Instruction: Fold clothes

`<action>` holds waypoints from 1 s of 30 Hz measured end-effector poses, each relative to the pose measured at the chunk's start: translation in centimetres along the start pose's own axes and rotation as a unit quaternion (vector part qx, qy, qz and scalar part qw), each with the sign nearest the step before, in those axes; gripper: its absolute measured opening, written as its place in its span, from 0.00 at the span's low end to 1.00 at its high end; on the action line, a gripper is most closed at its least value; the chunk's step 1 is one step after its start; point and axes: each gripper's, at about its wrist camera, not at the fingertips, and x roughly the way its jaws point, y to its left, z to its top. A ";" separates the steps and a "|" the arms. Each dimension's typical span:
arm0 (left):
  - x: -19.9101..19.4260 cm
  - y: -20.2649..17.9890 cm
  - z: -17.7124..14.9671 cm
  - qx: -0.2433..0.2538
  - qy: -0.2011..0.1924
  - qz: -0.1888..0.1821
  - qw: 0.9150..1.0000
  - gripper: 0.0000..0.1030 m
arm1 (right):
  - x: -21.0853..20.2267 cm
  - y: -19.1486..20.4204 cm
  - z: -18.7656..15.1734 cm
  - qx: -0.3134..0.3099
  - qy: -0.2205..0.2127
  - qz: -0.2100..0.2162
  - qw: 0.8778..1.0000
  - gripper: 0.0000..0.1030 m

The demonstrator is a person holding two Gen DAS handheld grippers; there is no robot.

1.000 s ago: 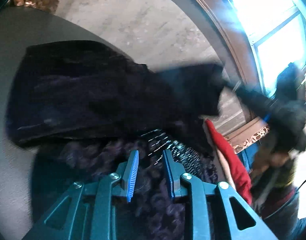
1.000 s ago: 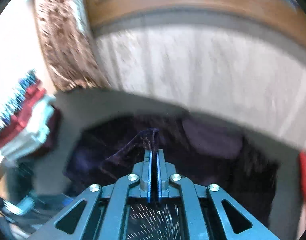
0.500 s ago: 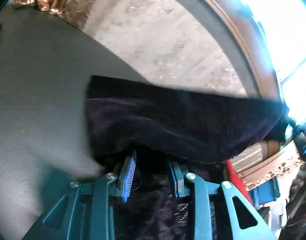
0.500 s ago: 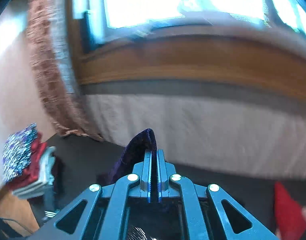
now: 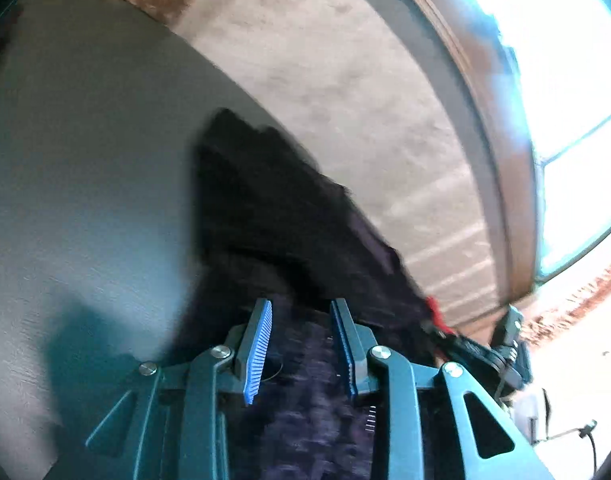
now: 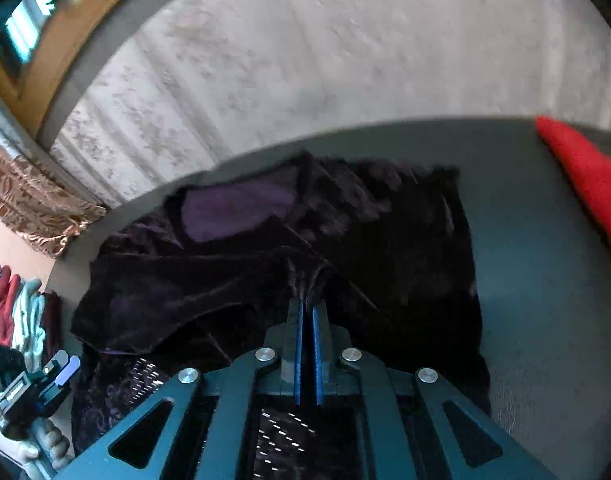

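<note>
Right gripper [image 6: 306,304] pinches a fold of the dark purple velvet garment [image 6: 405,248]; left gripper [image 5: 301,312], at nine o'clock, stands half-open, gripping nothing.

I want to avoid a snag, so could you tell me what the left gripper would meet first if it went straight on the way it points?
Most likely the dark purple velvet garment: the left gripper has it lying between and just ahead of its parted fingers, on the grey table. The blur leaves depth unsure.

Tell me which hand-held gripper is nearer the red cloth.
Right. The right hand-held gripper pinches the dark purple garment beside the red cloth; the left hand-held gripper sits farther across the garment.
</note>
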 end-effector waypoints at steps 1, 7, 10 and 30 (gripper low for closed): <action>0.4 -0.3 0.1 -0.002 0.001 -0.003 1.000 0.33 | -0.7 0.6 0.6 -0.007 -0.012 0.006 1.000 0.04; 2.8 0.8 2.0 -0.068 -0.020 0.003 0.998 0.39 | -6.2 3.3 3.8 -0.038 -0.091 0.021 0.995 0.04; 2.5 1.9 2.8 -0.088 -0.051 0.026 0.995 0.36 | -7.9 2.5 4.4 -0.033 -0.116 -0.013 0.993 0.04; 0.2 2.2 1.7 0.010 -0.033 0.082 0.996 0.13 | -3.0 -5.5 -1.0 0.079 -0.024 0.005 0.997 0.30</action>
